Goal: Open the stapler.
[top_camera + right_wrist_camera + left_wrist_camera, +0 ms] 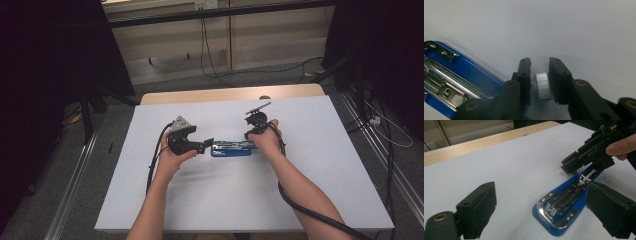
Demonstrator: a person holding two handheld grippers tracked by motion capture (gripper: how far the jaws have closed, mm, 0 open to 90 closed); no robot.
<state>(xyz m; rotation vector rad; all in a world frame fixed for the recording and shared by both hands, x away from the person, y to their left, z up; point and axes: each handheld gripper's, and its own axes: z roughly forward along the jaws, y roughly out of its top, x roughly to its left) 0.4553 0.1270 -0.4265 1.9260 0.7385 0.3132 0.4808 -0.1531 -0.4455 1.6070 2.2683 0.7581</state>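
A blue stapler (230, 149) lies opened flat on the white table top (300, 175), its chrome staple channel (564, 198) facing up. My left gripper (207, 145) sits at the stapler's left end with its jaws wide apart (541, 192) and nothing between them. At the stapler's right end my right gripper (249, 140) points down at the table. Between its jaws (540, 61) is a short silver strip of staples (542, 86); the strip rests against one pad and a thin gap shows at the other. The stapler's blue base (474, 70) lies just beside these jaws.
A wooden table edge (225, 94) runs behind the white sheet. Black cables (210, 55) trail over the floor beyond it, and metal rails (75, 175) flank the table. Dark curtains hang at both sides.
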